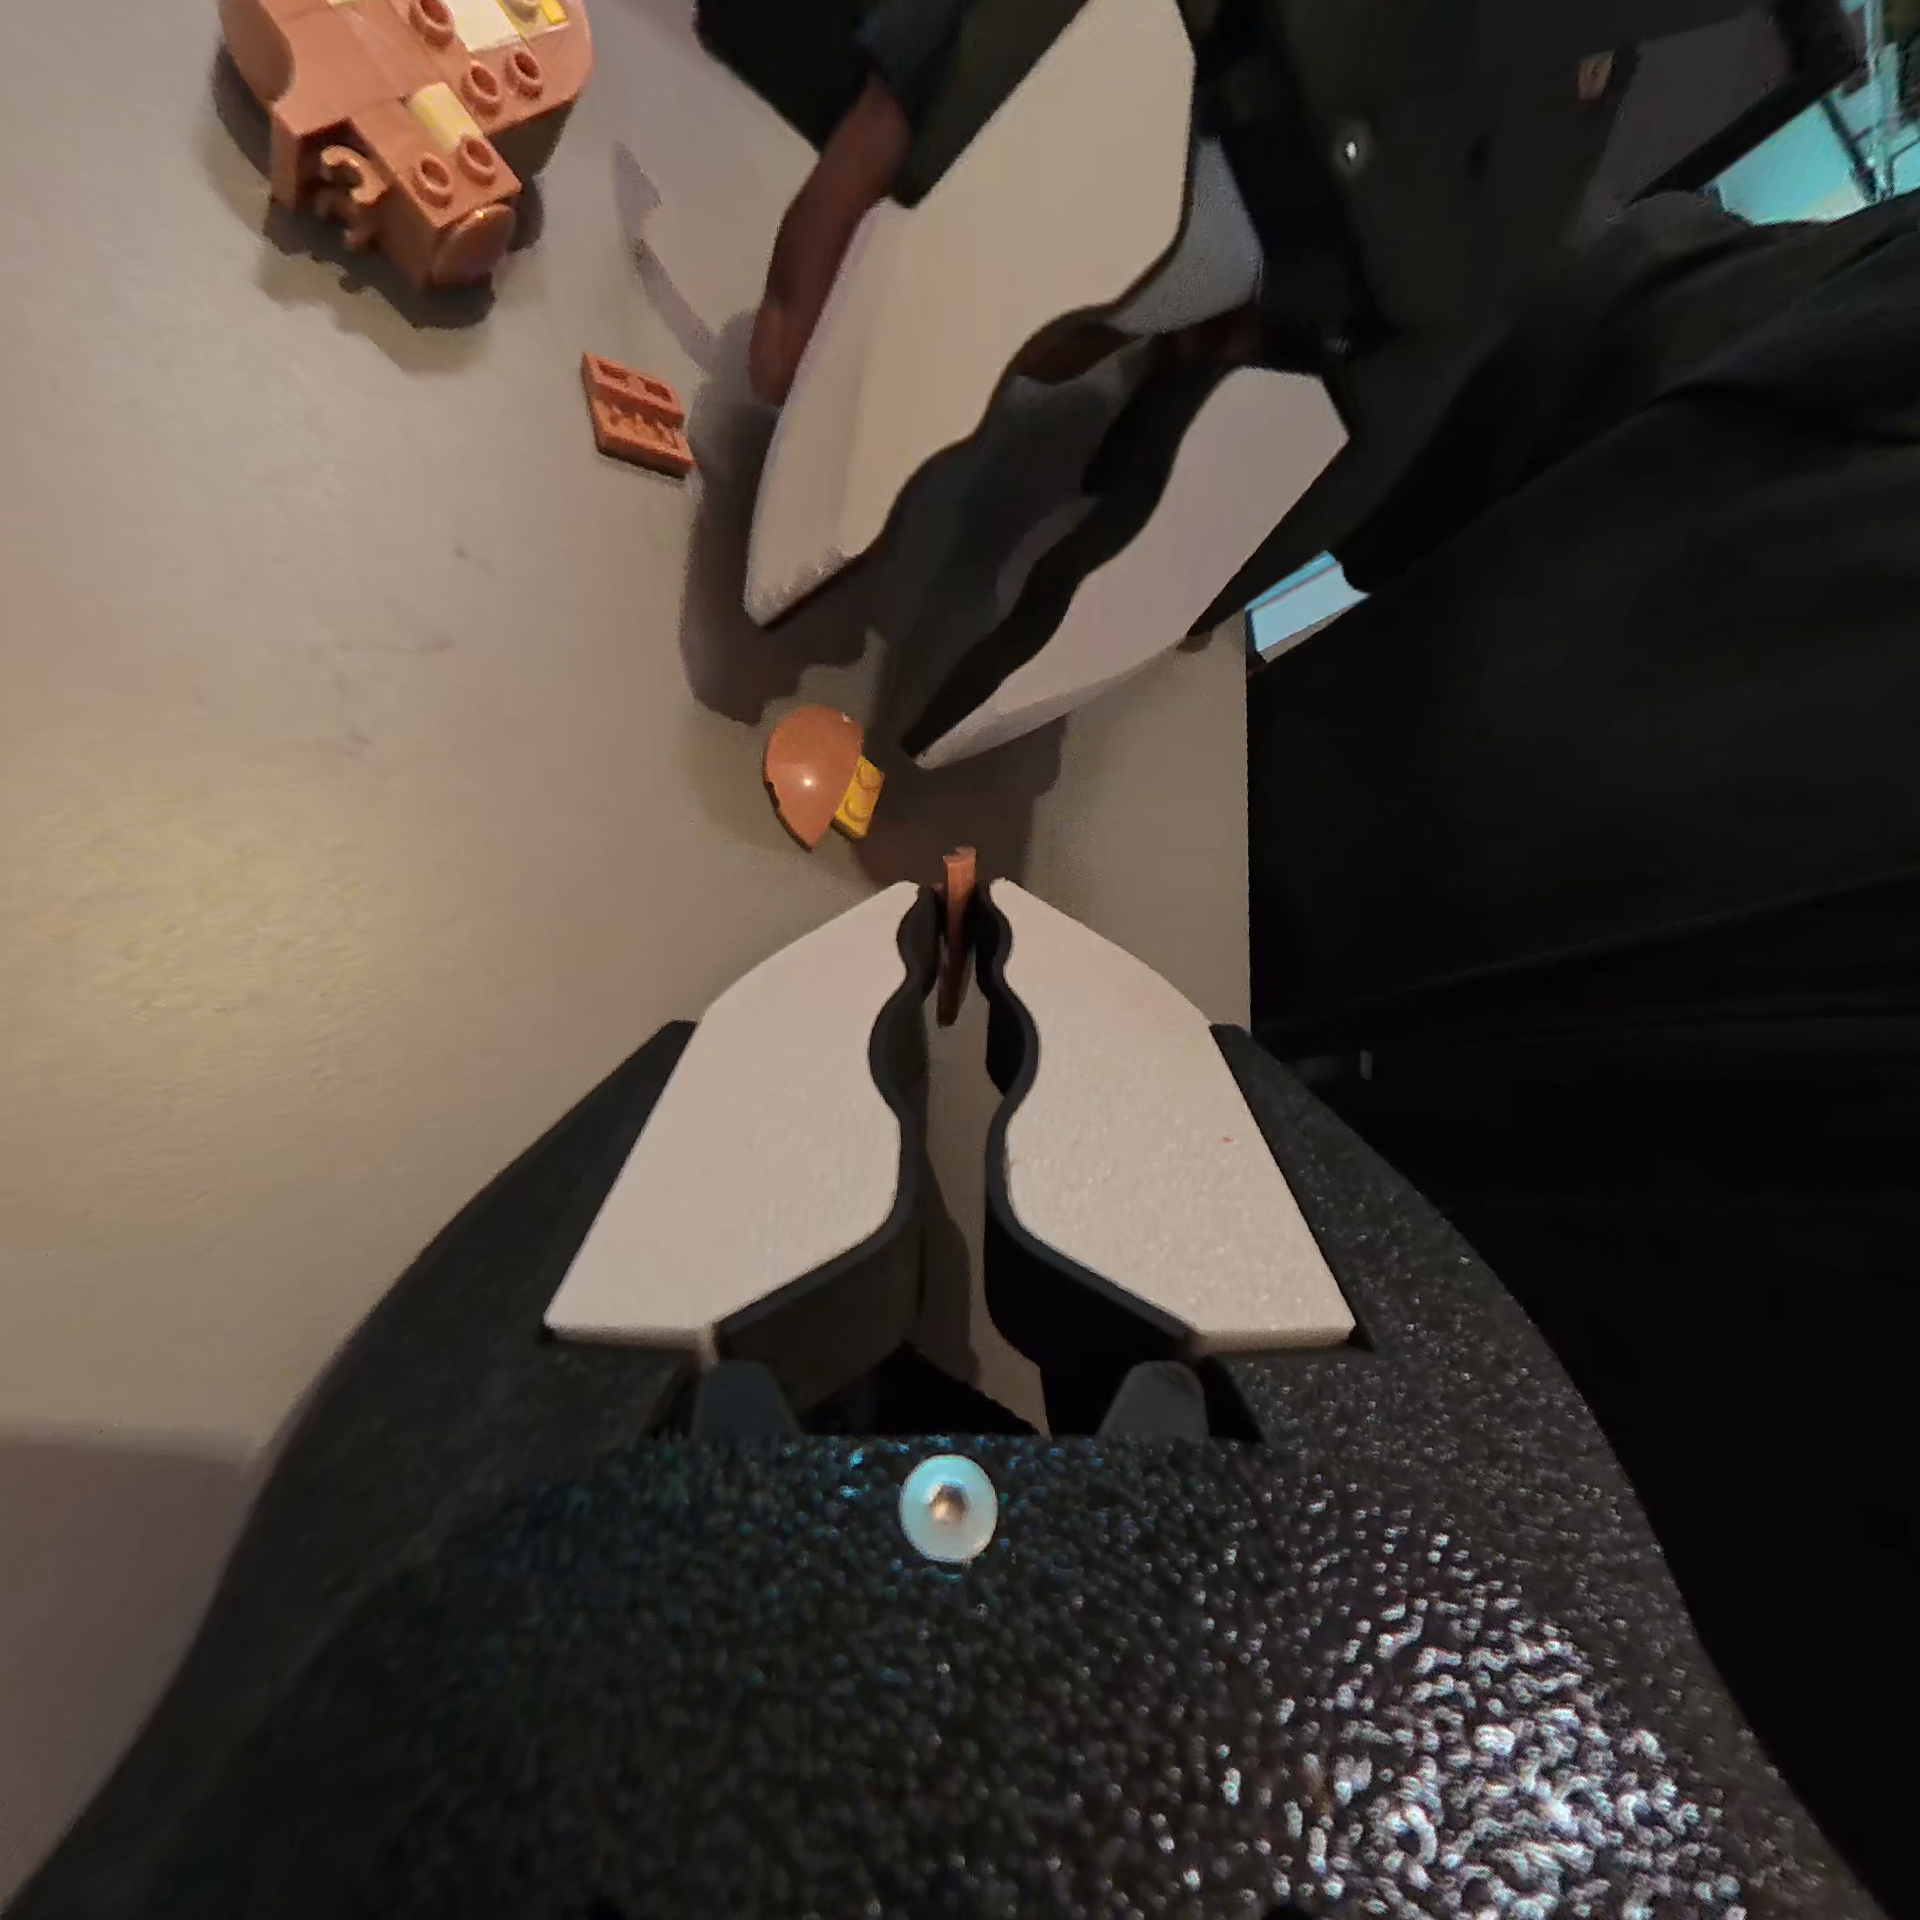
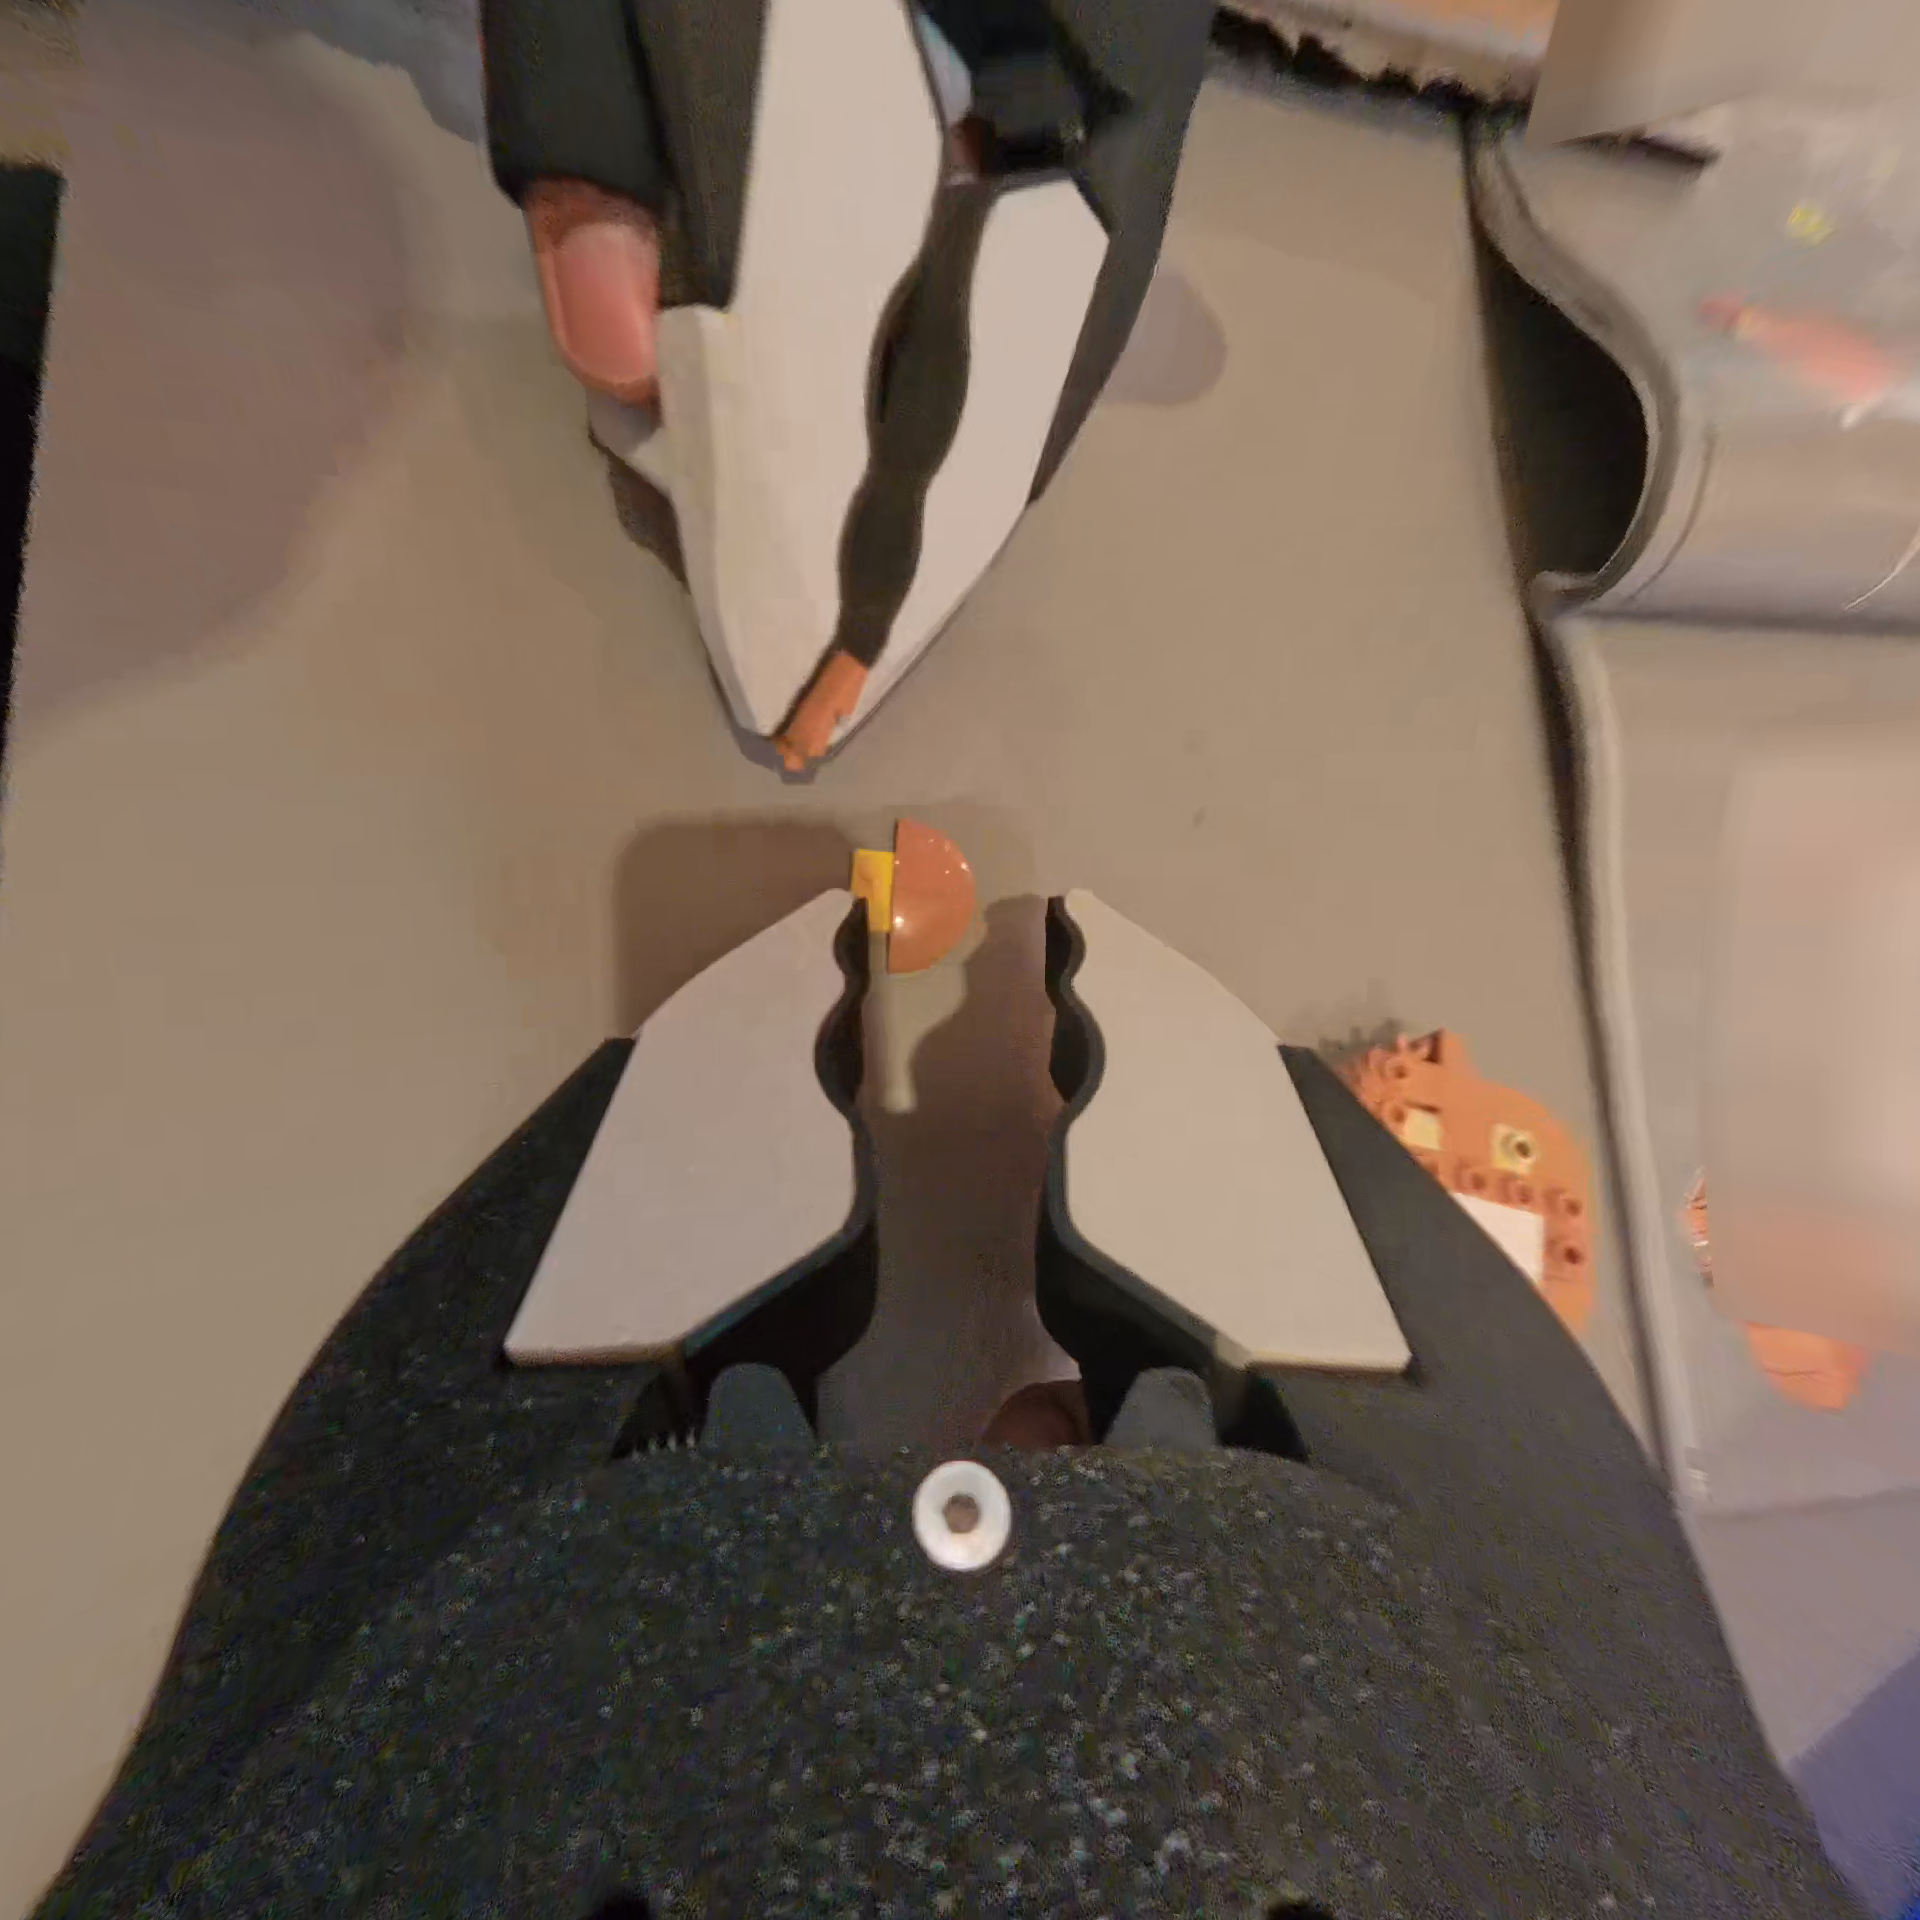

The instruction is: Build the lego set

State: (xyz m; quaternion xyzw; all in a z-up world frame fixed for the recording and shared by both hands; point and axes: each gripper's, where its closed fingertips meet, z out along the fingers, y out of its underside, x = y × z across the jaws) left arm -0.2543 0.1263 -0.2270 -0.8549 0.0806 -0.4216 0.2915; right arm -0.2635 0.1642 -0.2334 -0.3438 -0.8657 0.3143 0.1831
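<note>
Each camera sits on the back of its own gripper and looks forward along the two fingers, down at the grey table (image 1: 312,727) from close range. The left wrist view looks past the left gripper (image 1: 956,891); the right gripper (image 1: 904,750) enters from ahead. The right wrist view faces the opposite way, fingertips nearly meeting. Both views share the brown dome piece (image 1: 812,774) between the tips, and the brown model (image 2: 1475,1174) off to one side.

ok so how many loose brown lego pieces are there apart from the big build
3 visible: a thin brown piece clamped in the left gripper, a flat brown plate lying on the table, and a brown dome joined to a yellow brick. Others may be hidden.
</note>
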